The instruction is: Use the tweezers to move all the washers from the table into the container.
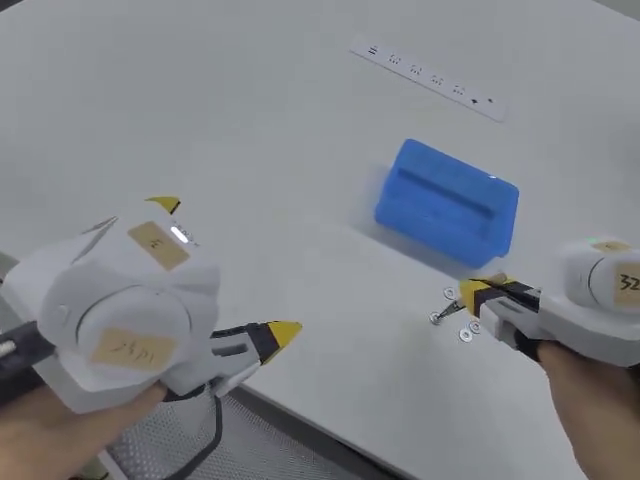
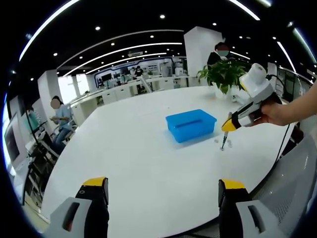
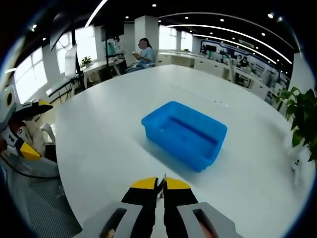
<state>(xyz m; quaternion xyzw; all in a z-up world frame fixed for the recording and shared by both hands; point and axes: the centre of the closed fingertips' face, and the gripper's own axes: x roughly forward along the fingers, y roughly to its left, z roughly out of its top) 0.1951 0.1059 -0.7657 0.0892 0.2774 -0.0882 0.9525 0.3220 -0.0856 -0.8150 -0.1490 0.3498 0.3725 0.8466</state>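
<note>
The washers (image 1: 465,334), small bright rings, lie loose on the table (image 1: 250,120) just in front of the blue container (image 1: 440,235); none appears to be inside it yet. My right gripper (image 1: 480,293) is clamped on the tweezers (image 1: 447,312), tips lowered among them for a pick. My left gripper (image 1: 225,268) hangs spread and unloaded, clear of the work.

Left gripper (image 1: 225,268) was at 8 o'clock in the head view, jaws wide apart with nothing between them, left hand (image 1: 60,440) gripping underneath. Right gripper (image 1: 472,296) was at 4 o'clock, pointing toward 9, jaws closed on the tweezers (image 1: 448,309).
</note>
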